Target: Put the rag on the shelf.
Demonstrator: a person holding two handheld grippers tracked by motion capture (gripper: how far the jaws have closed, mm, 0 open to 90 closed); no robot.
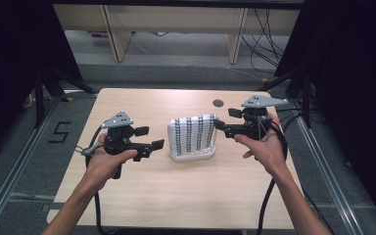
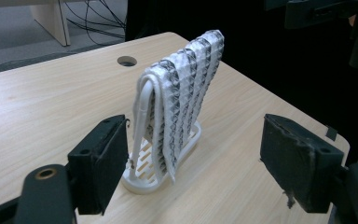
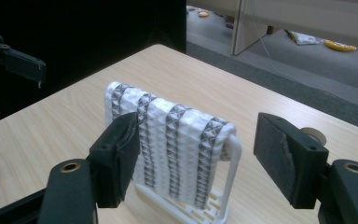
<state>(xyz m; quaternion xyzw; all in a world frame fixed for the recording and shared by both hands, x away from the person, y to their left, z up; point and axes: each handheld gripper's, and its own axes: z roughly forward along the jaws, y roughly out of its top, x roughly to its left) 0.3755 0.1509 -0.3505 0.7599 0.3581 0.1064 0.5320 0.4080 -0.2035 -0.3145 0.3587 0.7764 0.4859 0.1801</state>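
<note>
A white patterned cloth (image 1: 193,133) hangs folded over the bar of a small white rack (image 1: 192,156), which stands near the middle of the desk (image 1: 176,196). The left tongs (image 1: 157,145) are held just left of the rack — jaws wide apart, nothing between them. The right tongs (image 1: 219,124) are at the cloth's upper right edge — likewise spread open, pads clear of the fabric. Both point inward at the cloth.

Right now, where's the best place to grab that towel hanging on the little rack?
Probably the top fold of the towel, where it drapes over the white rack's bar. Come from above at an end; the cloth hangs flat down both sides, so only the crest bunches enough to pinch.
</note>
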